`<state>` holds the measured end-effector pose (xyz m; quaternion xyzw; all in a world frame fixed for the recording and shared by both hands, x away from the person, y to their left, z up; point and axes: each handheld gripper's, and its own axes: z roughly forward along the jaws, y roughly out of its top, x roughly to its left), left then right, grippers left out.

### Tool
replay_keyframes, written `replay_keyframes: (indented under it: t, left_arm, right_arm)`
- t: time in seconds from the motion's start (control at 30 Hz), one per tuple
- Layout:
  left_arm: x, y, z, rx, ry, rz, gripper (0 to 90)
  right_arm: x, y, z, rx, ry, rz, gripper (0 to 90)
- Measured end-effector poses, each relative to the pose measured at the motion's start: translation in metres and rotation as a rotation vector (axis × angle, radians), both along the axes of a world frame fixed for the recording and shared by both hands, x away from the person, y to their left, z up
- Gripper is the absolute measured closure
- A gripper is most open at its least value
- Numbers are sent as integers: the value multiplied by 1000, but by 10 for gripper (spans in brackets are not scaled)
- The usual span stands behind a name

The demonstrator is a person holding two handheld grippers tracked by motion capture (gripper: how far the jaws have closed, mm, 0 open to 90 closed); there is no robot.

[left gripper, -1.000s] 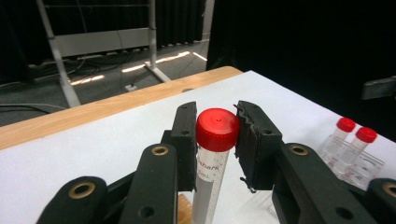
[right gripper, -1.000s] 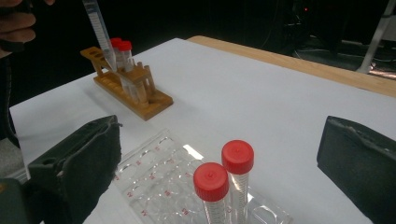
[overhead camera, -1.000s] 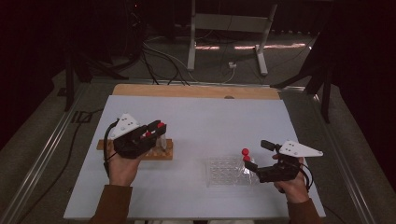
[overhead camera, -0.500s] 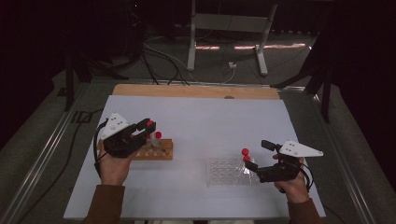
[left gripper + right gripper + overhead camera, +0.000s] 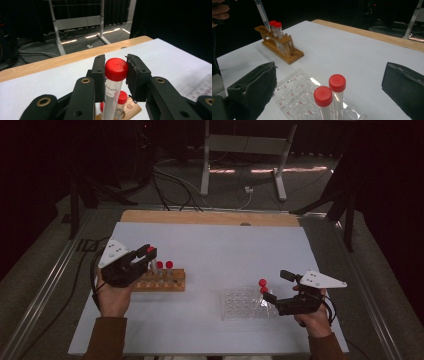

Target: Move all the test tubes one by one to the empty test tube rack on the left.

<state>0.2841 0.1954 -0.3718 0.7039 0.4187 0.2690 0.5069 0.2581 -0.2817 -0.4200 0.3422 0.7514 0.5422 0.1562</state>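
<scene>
Red-capped tube point(image 5: 115, 75) sits clamped in left claw point(image 5: 148, 255) above wooden rack point(image 5: 162, 281); insertion judged next, needing alignment; right claw point(image 5: 272, 287) gapes empty.

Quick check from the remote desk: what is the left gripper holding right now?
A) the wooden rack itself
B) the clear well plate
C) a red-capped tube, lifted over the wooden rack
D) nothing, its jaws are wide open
C: in the left gripper view the left gripper is shut on the red-capped tube, and the right gripper view shows the tube's tip hanging above the wooden rack.
</scene>
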Motion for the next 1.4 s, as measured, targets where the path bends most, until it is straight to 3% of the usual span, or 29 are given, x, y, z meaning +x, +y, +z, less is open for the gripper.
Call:
replay_keyframes:
  t: [0.5,1.4]
  left_arm:
    - [7,8,-13,24,16,48,707]
    - [10,10,-49,36,82,63,705]
  right_arm:
    - [0,0,0,1,1,2,0]
    - [0,-1,-1,2,4,1,0]
